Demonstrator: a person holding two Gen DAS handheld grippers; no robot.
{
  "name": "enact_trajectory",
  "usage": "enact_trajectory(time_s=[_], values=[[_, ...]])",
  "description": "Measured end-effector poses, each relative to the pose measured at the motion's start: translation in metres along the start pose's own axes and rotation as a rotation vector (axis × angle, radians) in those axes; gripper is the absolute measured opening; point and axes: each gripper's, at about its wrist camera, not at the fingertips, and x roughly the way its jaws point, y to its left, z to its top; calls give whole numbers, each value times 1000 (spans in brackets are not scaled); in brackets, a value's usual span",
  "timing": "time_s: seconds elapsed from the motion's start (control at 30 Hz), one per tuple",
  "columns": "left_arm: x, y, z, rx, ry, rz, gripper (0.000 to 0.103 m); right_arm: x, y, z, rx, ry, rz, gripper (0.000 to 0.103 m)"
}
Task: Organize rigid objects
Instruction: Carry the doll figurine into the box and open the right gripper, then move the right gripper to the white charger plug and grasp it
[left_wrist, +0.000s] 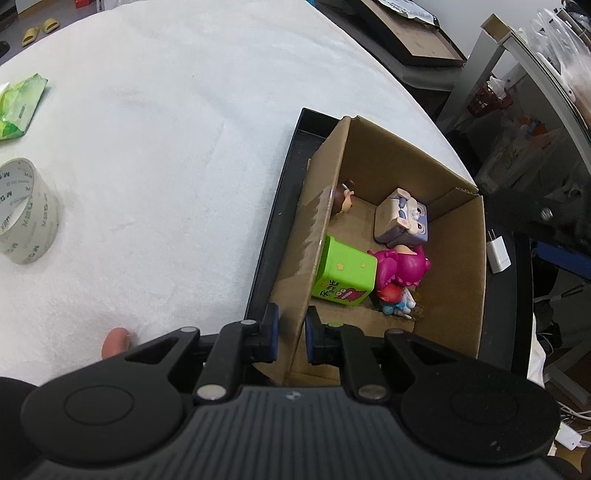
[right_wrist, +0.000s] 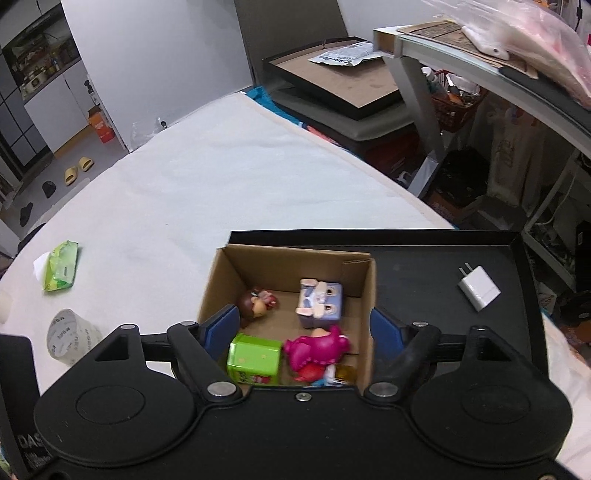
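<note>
While the green tissue pack (right_wrist: 61, 271) and the clear tape roll (left_wrist: 26, 212), printed "M&G", lie far left on the white table (left_wrist: 166, 147), the left gripper (left_wrist: 291, 336) pinches the near-left wall of the cardboard box (left_wrist: 458, 273) between narrow jaws. Inside lie a brown-haired figure (right_wrist: 256, 303), a green cube (left_wrist: 345, 275) with stars and red lettering, a lilac rabbit cube (left_wrist: 402, 218) and a pink figure (left_wrist: 402, 267). Wide-jawed, the right gripper (right_wrist: 303, 332) straddles the box, holding nothing. Rightward, a white charger (right_wrist: 479, 288) rests on the black tray (right_wrist: 424, 273).
</note>
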Motion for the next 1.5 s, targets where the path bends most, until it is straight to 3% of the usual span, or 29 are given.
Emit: enact_trajectory(time_s=[0.47,0.63,0.8,1.0,1.5], values=[[-2,-23,9,80,-25,111,16,0,-58,-16,-10,-47,-8,89],[0,-33,16,107,-29,161,25,7,-82,-21,12,-57,2,90],[4,-40,19,125,-40,195,41,17,-102,-26,11,-80,-1,90],[12,-49,21,149,-27,230,48,31,-128,-31,28,-90,7,94],[37,-82,30,153,5,336,50,75,-190,-30,25,-67,-62,98]])
